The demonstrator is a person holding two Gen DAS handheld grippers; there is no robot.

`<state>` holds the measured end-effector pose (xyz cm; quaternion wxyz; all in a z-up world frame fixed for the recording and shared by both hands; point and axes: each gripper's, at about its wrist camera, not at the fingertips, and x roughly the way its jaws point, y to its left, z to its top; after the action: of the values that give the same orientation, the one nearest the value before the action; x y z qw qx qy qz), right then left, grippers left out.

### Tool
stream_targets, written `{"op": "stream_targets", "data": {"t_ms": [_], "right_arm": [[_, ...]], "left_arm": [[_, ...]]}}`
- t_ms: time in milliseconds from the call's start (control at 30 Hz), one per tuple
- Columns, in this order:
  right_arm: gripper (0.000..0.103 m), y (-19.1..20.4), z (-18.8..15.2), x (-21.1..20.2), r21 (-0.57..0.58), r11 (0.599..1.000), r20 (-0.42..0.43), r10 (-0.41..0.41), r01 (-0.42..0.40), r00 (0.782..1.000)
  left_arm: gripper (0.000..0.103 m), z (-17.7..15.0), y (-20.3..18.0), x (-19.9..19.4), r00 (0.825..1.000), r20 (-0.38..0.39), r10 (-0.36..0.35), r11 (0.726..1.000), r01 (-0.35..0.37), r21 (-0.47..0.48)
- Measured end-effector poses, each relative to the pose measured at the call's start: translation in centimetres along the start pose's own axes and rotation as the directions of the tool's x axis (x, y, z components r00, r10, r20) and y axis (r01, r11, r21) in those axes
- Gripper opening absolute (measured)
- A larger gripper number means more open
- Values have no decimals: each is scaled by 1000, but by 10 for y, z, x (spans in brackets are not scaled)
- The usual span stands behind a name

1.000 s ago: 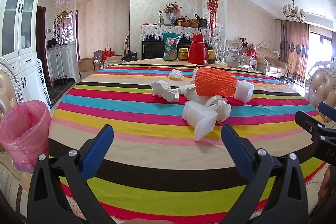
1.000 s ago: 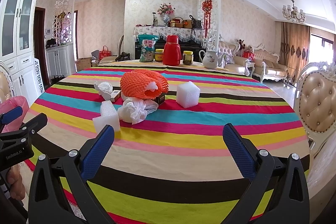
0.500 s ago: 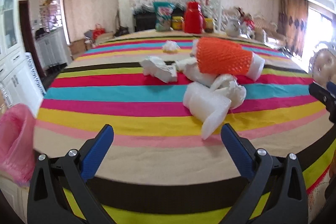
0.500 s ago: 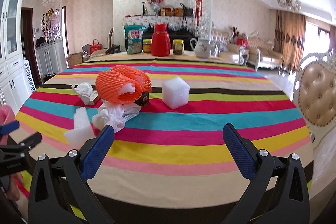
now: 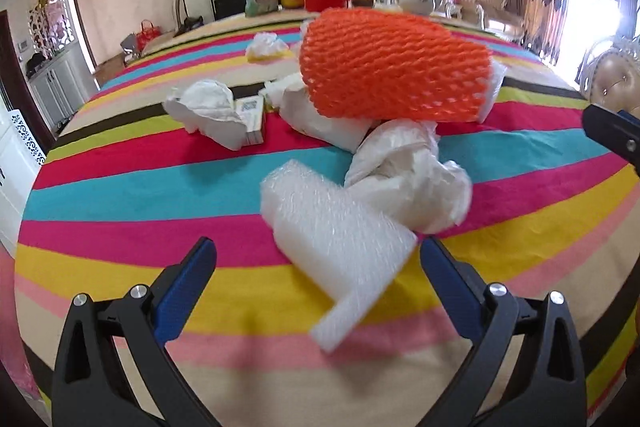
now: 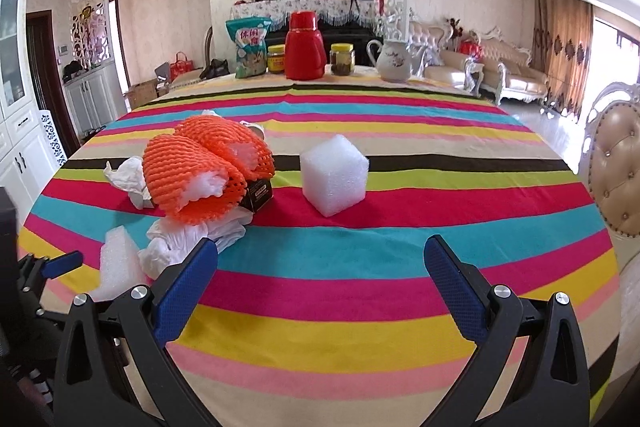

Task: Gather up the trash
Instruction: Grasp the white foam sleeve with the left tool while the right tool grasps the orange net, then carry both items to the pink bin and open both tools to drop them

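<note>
The trash sits in a loose heap on the striped surface (image 5: 120,195). In the left wrist view, a white foam sheet (image 5: 340,239) lies at centre frame, its lower end reaching down between the blue pads of the left gripper (image 5: 316,267), which is spread wide and holds nothing. Touching the sheet's upper right is a crumpled white plastic bag (image 5: 412,175); above that, an orange foam net (image 5: 392,63) rests on more white wrapping. A crumpled tissue (image 5: 208,111) lies at centre left against a small box.

In the right wrist view, the right gripper (image 6: 320,267) is also wide apart and empty, low over the surface. A white foam cube (image 6: 334,173) stands alone at centre frame, beside the heap. A red thermos (image 6: 305,47), jars, a snack bag and a white jug (image 6: 394,61) line the far edge.
</note>
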<state>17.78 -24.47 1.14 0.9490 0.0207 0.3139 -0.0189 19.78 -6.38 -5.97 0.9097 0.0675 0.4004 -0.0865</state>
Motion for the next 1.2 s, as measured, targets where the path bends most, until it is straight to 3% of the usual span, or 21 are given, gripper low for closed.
{"op": "stream_targets", "data": {"t_ms": [67, 133, 200, 400, 533, 733, 800, 900, 1033, 1200], "right_arm": [[97, 3, 3, 9, -8, 1000, -11, 17, -17, 1000], [97, 11, 7, 18, -22, 998, -25, 52, -53, 998], [97, 20, 11, 24, -39, 995, -33, 90, -91, 995], [97, 58, 24, 36, -116, 973, -36, 196, -199, 980], [94, 84, 35, 47, -194, 960, -23, 203, -204, 979], [70, 105, 32, 67, -234, 947, -67, 210, -220, 975], [54, 105, 22, 72, -222, 949, -95, 206, -223, 974], [40, 105, 15, 66, -211, 947, -82, 228, -240, 970], [37, 116, 12, 41, -238, 937, -33, 255, -256, 966], [37, 137, 18, 12, -258, 914, 9, 326, -313, 945]], "left_arm": [[92, 2, 0, 8, 1000, -9, -1, 1000, 2, 3], [66, 2, 1, 14, 999, -38, -26, 1000, 27, 7], [66, 2, 6, 16, 997, -45, -58, 998, 58, 2], [64, -12, 37, -6, 997, 32, -63, 998, 63, 1], [64, -23, 67, -25, 996, 82, -18, 999, 20, -25], [64, -30, 104, -45, 991, 128, 37, 997, -28, -72], [64, -32, 113, -48, 990, 136, 31, 996, -20, -85], [64, -36, 126, -52, 989, 147, 31, 993, -14, -116], [64, -40, 138, -60, 983, 182, 24, 989, 3, -149], [64, -51, 153, -83, 970, 228, 79, 982, -36, -184]]}}
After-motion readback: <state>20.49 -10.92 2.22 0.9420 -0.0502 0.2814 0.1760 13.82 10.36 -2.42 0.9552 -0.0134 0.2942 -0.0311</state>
